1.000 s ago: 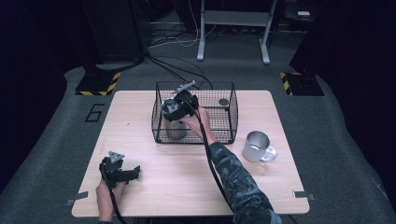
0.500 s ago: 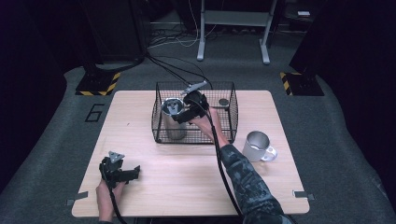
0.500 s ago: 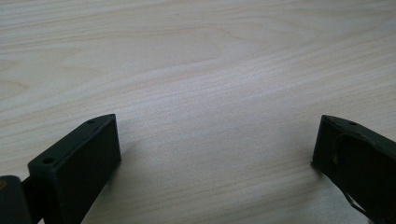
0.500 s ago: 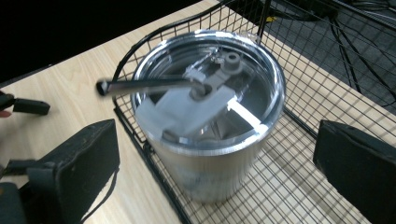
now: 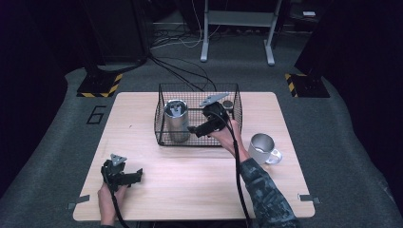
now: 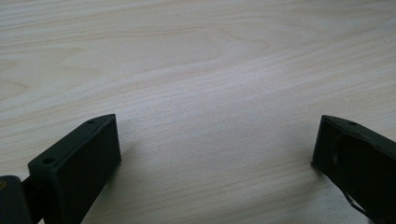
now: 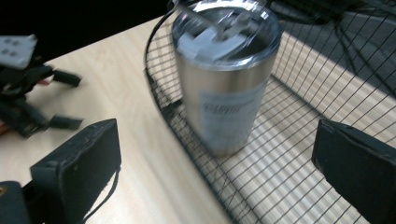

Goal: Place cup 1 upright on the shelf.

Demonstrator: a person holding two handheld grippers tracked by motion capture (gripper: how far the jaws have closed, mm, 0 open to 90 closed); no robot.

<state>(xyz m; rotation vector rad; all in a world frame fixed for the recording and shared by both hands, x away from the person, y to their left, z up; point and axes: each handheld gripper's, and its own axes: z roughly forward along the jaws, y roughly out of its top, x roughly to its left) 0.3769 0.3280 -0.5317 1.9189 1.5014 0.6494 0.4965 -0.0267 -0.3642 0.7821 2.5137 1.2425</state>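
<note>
A steel tumbler [image 5: 176, 121] with a clear lid stands upright in the left end of a black wire basket [image 5: 236, 111] at the table's middle. My right gripper [image 5: 196, 129] hovers over the basket's front part, just right of the tumbler, and points left at it. In the right gripper view the tumbler [image 7: 226, 79] is a short way ahead of the right gripper [image 7: 217, 140], whose jaws stand wide apart and empty. My left gripper [image 5: 138, 175] rests near the table's front left; in its own view the left gripper [image 6: 215, 140] is open over bare wood.
A steel mug [image 5: 263, 147] with a handle stands on the table right of the basket. A small dark round object [image 5: 228, 103] lies in the basket's back right corner. The basket wire [image 7: 299, 154] runs under and around the right jaws. Cables trail from both grippers.
My right gripper has drawn back to the right from over the tumbler, which stays standing in the basket. The left gripper has not moved.
</note>
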